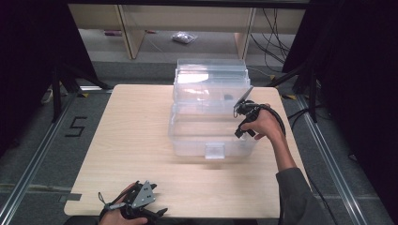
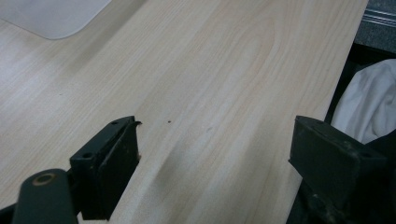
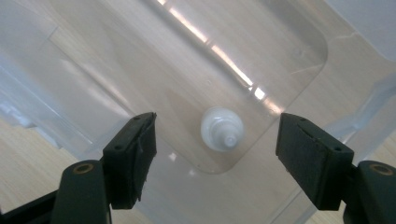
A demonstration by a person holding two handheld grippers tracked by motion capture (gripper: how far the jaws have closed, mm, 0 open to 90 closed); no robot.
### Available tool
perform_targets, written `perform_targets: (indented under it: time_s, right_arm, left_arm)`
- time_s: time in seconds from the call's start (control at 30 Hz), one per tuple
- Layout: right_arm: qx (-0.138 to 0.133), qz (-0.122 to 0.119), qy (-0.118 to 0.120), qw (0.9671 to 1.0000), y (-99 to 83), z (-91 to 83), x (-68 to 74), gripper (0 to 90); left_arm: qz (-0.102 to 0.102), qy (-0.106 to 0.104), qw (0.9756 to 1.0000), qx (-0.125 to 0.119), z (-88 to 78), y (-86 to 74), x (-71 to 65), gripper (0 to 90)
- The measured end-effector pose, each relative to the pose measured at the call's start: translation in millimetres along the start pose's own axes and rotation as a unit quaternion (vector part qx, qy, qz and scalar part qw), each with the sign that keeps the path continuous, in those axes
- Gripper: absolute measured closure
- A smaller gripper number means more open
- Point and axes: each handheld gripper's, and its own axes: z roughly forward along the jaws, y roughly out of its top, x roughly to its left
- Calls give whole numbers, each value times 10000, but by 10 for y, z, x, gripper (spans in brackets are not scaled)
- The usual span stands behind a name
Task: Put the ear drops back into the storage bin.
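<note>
Clear plastic bin (image 1: 211, 136) at frame centre holds a white bottle (image 3: 222, 128) standing on its floor. Right gripper (image 3: 215, 140) hovers above with fingers wide, nothing between them: the bottle looks just dropped. Next, probably withdraw clear. Left gripper (image 2: 210, 154) idles, fingers wide, over the desk (image 2: 210, 70).

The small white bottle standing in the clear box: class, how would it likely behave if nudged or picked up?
The small white bottle stands upright on the floor of the clear box, seen from above, so a nudge would probably slide it on the smooth plastic or tip it. Its round body suggests it would roll once down. It looks small and plastic, so probably light.
</note>
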Motion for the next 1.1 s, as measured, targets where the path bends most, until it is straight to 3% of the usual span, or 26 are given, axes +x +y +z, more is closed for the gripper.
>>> perform_targets:
  time_s: [0.13, 0.17, 0.2, 0.47, 0.7, 0.73, 0.77, 0.83, 0.97, 1.07, 1.1]
  right_arm:
    - [-109, -12, 40, 9999, -33, -69, 11, 284]
    - [-199, -130, 55, 9997, -49, -85, 5, 282]
    - [-213, -43, 58, 9997, -52, -109, 24, 282]
    - [-509, -170, 32, 9986, -156, -281, 132, 267]
    - [-714, -310, 42, 9970, -240, -334, 241, 261]
    - [-722, -330, 32, 9968, -249, -335, 248, 259]
    - [-663, -199, 53, 9976, -270, -345, 279, 258]
    - [-728, -221, 66, 9971, -294, -342, 291, 256]
    - [-775, -171, 90, 9968, -371, -346, 334, 250]
    - [-1042, -316, 104, 9940, -441, -329, 345, 250]
    - [-1024, -162, 112, 9946, -464, -338, 376, 250]
  left_arm:
    - [55, -37, 10000, 15, 1, 1, 12, 152]
    - [12, -43, 10000, 12, 2, -1, 6, 151]
    - [-31, 13, 10000, 11, 7, -2, -4, 151]
    - [-19, 10, 10000, 7, 5, -2, -3, 152]
    - [-23, 18, 10000, 7, 4, -2, -2, 152]
    - [52, 43, 10000, 25, -1, 1, 6, 152]
    - [86, 37, 10000, 27, -2, 2, 11, 152]
    - [-29, 12, 10000, 7, 5, -3, -2, 152]
    - [72, 1, 10000, -13, -9, 5, 5, 151]
    - [55, 8, 10000, -26, -7, 2, 12, 152]
    - [58, 11, 10000, -7, -7, 1, 12, 151]
